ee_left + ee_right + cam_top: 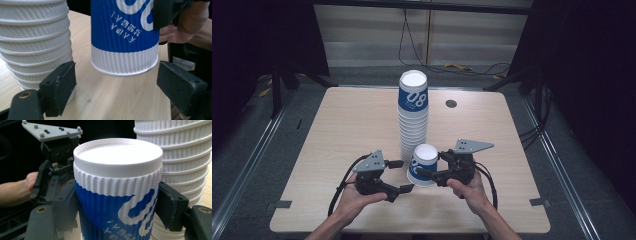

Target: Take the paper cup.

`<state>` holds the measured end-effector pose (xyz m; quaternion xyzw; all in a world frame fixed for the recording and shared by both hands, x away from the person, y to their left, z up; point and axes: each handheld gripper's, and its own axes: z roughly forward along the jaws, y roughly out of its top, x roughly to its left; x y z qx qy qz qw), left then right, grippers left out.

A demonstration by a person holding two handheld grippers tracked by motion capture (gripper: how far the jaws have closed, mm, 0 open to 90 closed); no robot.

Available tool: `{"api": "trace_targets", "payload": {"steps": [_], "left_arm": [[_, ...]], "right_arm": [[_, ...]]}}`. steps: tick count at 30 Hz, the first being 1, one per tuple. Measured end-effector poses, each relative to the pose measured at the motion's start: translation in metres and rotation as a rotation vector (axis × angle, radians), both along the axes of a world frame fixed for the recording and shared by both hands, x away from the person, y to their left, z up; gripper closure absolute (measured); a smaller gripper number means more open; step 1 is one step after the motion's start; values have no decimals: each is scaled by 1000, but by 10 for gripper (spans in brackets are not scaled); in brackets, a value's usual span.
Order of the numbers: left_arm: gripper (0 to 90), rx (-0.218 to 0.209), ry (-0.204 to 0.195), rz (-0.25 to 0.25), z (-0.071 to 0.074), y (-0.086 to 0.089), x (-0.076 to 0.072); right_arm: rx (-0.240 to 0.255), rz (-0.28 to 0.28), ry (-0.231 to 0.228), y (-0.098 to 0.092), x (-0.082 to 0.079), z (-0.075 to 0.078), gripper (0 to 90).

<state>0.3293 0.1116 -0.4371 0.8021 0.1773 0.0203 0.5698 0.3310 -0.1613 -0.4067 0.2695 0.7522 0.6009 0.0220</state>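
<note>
Cup (124, 37) rim hovers above table (112, 100) (high view hides that gap).

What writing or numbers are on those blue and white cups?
"08" in large white digits: blue band of the top cup of the stack, high view.
Single cup held by the right gripper: a line of small white characters, upside down in the left gripper view, too unclear to quote.

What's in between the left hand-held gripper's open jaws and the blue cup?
Just bare wooden table, seen in the left gripper view; the left hand-held gripper doesn't touch the blue cup.
</note>
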Motion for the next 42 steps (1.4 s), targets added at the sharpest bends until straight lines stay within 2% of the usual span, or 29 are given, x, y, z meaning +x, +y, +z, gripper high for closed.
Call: {"api": "trace_targets", "payload": {"steps": [3,10,11,21,25,30,32,35,38,42], "left_arm": [[158,14,-4,-1,-1,-2,-1],[158,7,0,3,-1,-4,0],[155,11,-4,7,-1,-5,0],[148,0,19,-21,-3,-10,3],[127,-16,24,-18,-3,-12,4],[74,5,11,-13,-3,-16,4],[79,1,13,-12,-4,-16,5],[133,-14,23,-31,-5,-14,6],[158,-13,-4,-29,-4,-13,4],[170,-7,-16,-30,-4,-13,2]], "right_arm": [[7,4,9,1,0,-1,277],[-1,13,8,7,-1,-4,277],[8,-2,5,9,-1,-5,277],[-12,7,-12,21,-3,-7,277],[-16,1,-22,23,-4,-7,277],[-12,7,-28,27,-5,-6,273],[-33,13,-40,30,-7,-7,271],[-31,17,-42,31,-8,-8,268],[-22,12,-37,30,-8,-7,258],[-22,17,-40,30,-8,-7,246]]}}
